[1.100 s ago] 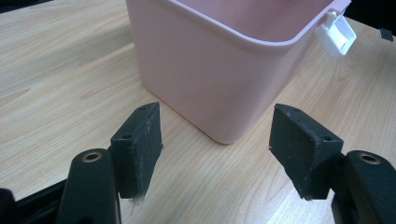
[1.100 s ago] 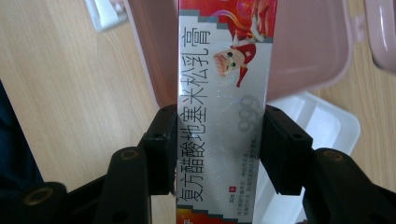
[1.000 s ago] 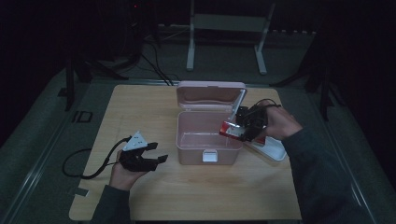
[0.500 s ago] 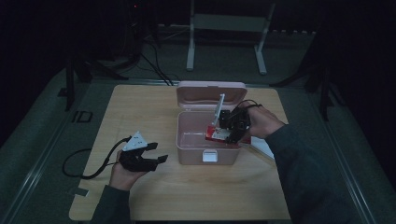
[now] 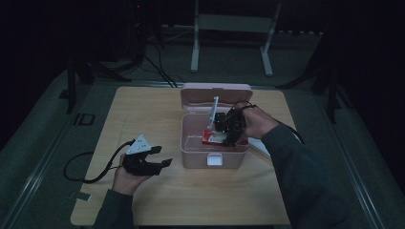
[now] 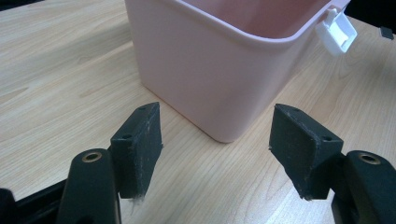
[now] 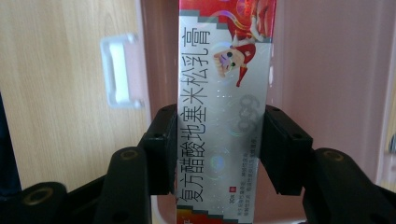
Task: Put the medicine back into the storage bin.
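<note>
The right gripper (image 7: 217, 147) clamped a silver-and-red printed carton (image 7: 223, 102) over the open pink plastic box (image 5: 191, 143); the left gripper (image 6: 217, 149) rested on the wooden table (image 6: 56, 84), jaws wide, empty

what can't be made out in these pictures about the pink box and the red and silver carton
- Floor of the pink plastic box: in the high view, partly hidden by the right tongs and hand.
- Both ends of the red and silver cardboard carton: cut off by the top and bottom edges of the right gripper view.
- Box interior: above the frame's top edge in the left gripper view.
- Carton's print: too small and dim in the high view.
</note>
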Tool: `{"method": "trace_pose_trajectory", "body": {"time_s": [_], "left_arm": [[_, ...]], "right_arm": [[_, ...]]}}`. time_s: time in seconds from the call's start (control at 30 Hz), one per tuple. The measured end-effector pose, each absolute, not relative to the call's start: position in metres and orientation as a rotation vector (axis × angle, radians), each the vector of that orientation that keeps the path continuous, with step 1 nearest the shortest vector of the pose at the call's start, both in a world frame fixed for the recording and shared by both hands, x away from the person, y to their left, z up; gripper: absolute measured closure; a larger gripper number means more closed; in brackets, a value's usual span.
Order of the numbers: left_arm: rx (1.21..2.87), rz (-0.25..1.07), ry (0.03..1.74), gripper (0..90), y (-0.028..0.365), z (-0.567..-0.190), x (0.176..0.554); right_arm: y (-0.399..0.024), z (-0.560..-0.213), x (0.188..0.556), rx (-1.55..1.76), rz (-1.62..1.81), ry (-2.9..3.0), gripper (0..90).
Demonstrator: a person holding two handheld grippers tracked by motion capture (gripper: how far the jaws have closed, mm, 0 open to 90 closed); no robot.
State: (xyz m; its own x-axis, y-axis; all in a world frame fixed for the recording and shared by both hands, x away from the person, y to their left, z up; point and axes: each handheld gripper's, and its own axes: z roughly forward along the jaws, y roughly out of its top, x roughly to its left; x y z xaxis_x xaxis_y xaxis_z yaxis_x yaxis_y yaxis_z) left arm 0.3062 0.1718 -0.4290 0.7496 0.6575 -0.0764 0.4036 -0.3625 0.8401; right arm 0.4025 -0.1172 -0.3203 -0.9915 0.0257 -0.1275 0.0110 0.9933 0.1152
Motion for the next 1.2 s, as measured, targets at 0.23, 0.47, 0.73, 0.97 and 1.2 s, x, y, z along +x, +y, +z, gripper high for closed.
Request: {"method": "trace_pose_trajectory", "body": {"time_s": [0.23, 0.47, 0.73, 0.97, 1.2], "left_arm": [[1.996, 0.342, 0.805, 34.3, 0.174, -0.428, 0.305], [2.001, 0.338, 0.806, 34.3, 0.172, -0.429, 0.306], [1.999, 0.343, 0.805, 34.3, 0.173, -0.429, 0.306], [1.998, 0.343, 0.808, 34.3, 0.173, -0.429, 0.306], [1.999, 0.343, 0.806, 34.3, 0.173, -0.429, 0.306]], "right_arm": [[-0.105, -0.331, 0.401, -0.04, 0.151, 3.055, 51.1], [-0.108, -0.336, 0.402, -0.024, 0.14, 3.084, 50.6], [-0.11, -0.338, 0.402, -0.001, 0.153, 3.083, 50.7], [-0.114, -0.338, 0.407, 0.093, 0.258, 3.059, 39.6], [-0.125, -0.331, 0.401, 0.12, 0.294, 3.025, 42.3]]}}
